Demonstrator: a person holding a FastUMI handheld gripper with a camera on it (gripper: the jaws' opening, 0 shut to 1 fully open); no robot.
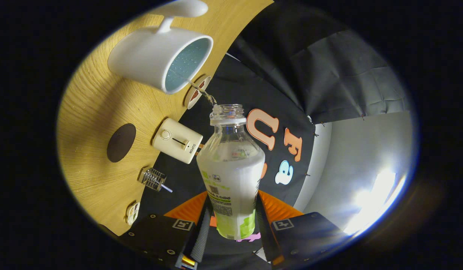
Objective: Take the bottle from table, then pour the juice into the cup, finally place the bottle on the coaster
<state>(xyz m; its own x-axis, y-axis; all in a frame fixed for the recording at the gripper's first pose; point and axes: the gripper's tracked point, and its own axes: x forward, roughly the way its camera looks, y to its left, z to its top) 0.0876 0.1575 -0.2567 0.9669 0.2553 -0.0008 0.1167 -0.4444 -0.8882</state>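
Between the two fingers of the hand-held gripper [233, 225], a clear plastic bottle [231, 168] with a white and green label is being clamped, both fingers pressing on its lower sides. Its cap is off and the open neck is being pointed ahead of the fingers, toward a white ceramic cup [160, 56] with a pale blue inside. A thin stream of juice [205, 93] is being seen between the bottle's mouth and the cup's rim; whether it is landing inside the cup cannot be told. Beyond the bottle and off to the left, the whole scene is being shown rolled sideways, so the light wooden table [92, 112] is being seen as a tilted plane. A dark round coaster [121, 142] is lying flat on the table, well apart from the bottle, to the left of the fingers. Near it, a cream box-shaped appliance [177, 140] with a dial and a slider is standing, and closer to the left finger a small wire-cage metal object [154, 179] is resting on the table.
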